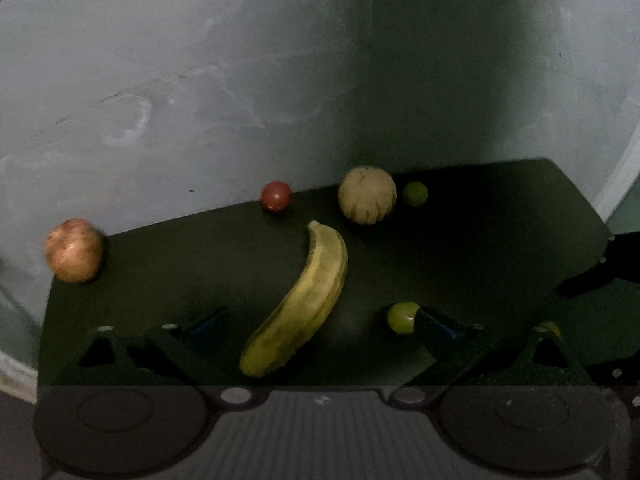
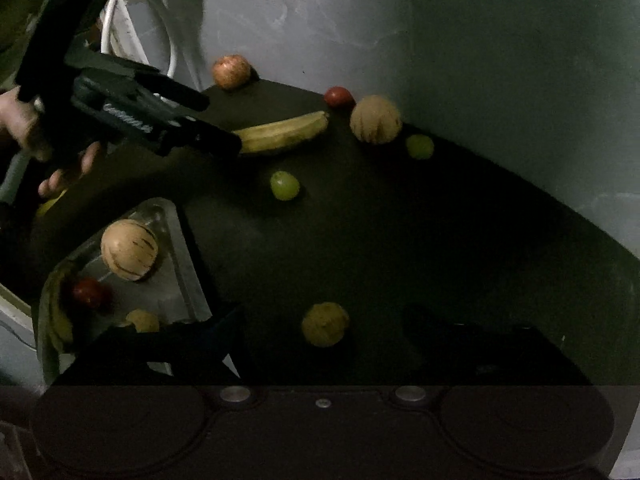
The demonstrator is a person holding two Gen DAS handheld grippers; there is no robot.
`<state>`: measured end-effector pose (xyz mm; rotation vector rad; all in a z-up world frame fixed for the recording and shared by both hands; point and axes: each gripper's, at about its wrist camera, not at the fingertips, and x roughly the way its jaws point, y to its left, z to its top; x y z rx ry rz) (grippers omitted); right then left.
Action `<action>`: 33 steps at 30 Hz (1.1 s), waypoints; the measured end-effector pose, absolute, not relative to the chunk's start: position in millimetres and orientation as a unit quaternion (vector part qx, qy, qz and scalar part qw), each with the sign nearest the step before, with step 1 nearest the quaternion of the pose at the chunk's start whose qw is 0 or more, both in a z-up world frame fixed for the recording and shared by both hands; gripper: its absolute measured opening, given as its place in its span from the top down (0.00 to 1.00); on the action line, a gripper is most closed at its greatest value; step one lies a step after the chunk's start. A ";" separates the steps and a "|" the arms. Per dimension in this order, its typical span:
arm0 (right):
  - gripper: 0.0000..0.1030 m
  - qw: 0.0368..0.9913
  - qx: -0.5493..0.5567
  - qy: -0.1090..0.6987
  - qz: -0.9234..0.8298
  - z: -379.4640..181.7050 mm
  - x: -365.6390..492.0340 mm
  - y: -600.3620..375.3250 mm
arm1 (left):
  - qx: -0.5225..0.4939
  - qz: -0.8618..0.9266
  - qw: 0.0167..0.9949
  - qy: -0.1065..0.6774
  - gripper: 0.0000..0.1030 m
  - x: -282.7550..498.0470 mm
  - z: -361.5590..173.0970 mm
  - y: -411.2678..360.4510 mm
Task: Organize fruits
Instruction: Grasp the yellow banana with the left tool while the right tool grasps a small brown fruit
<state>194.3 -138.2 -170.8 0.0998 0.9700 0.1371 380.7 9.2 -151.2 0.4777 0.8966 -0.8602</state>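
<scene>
A yellow banana [image 1: 304, 304] lies on the dark table [image 1: 480, 248], its near end between the open fingers of my left gripper [image 1: 320, 324]. In the right wrist view the left gripper [image 2: 224, 140] sits at the banana's [image 2: 288, 132] left end. Beyond lie a striped melon [image 1: 367, 195], a small red fruit [image 1: 275, 195], a pinkish apple [image 1: 74, 250] and green fruits [image 1: 414, 193] [image 1: 402, 317]. My right gripper [image 2: 320, 332] is open, around a yellowish round fruit [image 2: 325, 324]. A clear tray [image 2: 188, 264] holds a melon [image 2: 129, 249], a red fruit [image 2: 88, 292] and others.
Grey walls [image 1: 200, 80] meet in a corner behind the table. The table's left edge runs beside the apple. White cables and cloth [image 2: 132, 8] hang at the upper left of the right wrist view. The tray sits at the table's near left.
</scene>
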 end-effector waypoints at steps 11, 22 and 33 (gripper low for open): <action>0.23 0.876 0.046 0.476 0.060 -183.5 198.9 -130.9 | 0.260 -0.450 0.746 0.415 0.25 402.1 -175.2 -1.4; 0.34 0.878 0.022 0.476 0.058 -184.5 199.8 -124.5 | 0.301 -0.466 0.725 0.408 0.58 411.8 -189.9 -7.4; 0.71 0.878 -0.019 0.475 0.058 -182.3 201.7 -118.9 | 0.321 -0.456 0.733 0.388 0.63 401.4 -192.9 -8.8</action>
